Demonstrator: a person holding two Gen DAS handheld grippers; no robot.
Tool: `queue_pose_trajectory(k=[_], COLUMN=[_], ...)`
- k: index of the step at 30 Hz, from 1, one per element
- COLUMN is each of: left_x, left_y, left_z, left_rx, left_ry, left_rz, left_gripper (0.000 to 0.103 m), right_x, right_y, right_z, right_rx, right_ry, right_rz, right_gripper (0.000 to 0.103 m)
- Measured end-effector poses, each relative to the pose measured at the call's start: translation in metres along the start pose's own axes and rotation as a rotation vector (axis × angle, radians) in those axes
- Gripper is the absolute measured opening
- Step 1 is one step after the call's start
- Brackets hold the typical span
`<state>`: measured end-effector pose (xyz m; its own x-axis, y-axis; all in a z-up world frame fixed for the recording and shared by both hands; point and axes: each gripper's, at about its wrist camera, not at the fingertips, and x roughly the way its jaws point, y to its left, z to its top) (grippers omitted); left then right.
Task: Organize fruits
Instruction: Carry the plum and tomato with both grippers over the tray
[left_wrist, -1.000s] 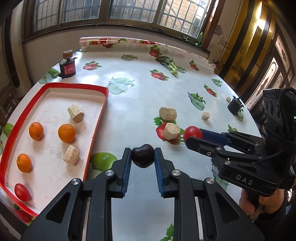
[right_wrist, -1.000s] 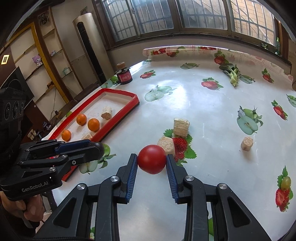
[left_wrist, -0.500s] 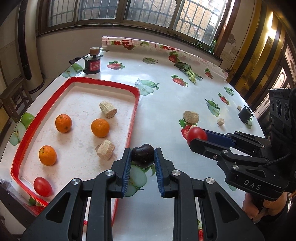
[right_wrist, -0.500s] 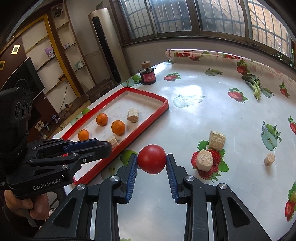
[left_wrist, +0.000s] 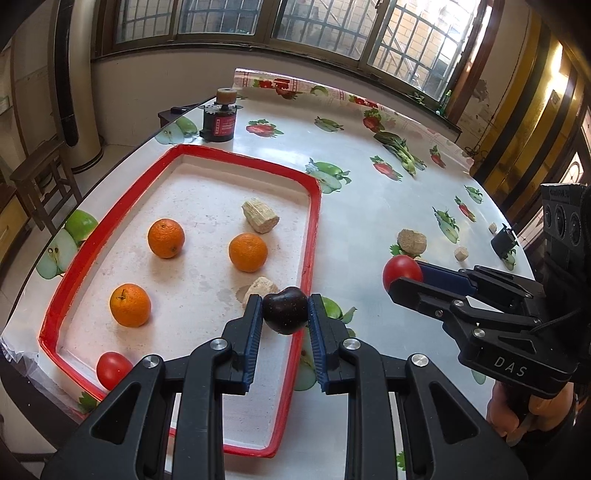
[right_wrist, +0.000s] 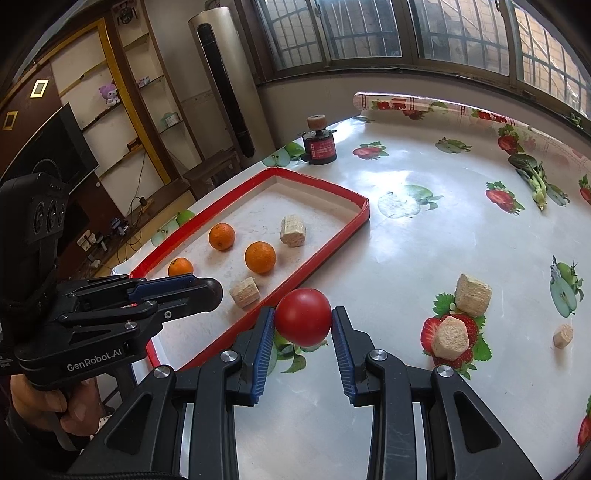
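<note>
While the left gripper pinches a dark plum above the red tray at frame centre, the right gripper clamps a red tomato.

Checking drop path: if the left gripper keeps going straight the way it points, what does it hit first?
Probably the red tray: the left gripper, shut on a dark plum, points down over its near-right edge, close to a beige chunk. Rim or floor is unclear.
</note>
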<state>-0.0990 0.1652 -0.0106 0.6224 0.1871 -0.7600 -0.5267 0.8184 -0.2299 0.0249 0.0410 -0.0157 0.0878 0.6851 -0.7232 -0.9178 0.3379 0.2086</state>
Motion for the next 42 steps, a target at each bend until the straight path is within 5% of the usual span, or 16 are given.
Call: queue_pose_trajectory(k=[17, 33, 42], left_x=[0.006, 0.065, 0.103], left_y=[0.060, 0.070, 0.079], left_z=[0.026, 0.093, 0.101], left_rx=[-0.079, -0.040, -0.048], left_ry=[-0.012, 0.017, 0.070], left_rz=[0.063, 0.120, 0.142], left_gripper=[0.022, 0.022, 0.022], right_x=[0.043, 0.103, 0.140], right_y=[0.013, -0.004, -0.015], right_z=[0.031, 0.092, 0.101], right_rx=[-0.020, 0.000, 0.009], right_ry=[0.018, 0.039, 0.086], right_rz=[0.029, 0.006, -0.012], right_gripper=[0.032, 0.032, 0.032])
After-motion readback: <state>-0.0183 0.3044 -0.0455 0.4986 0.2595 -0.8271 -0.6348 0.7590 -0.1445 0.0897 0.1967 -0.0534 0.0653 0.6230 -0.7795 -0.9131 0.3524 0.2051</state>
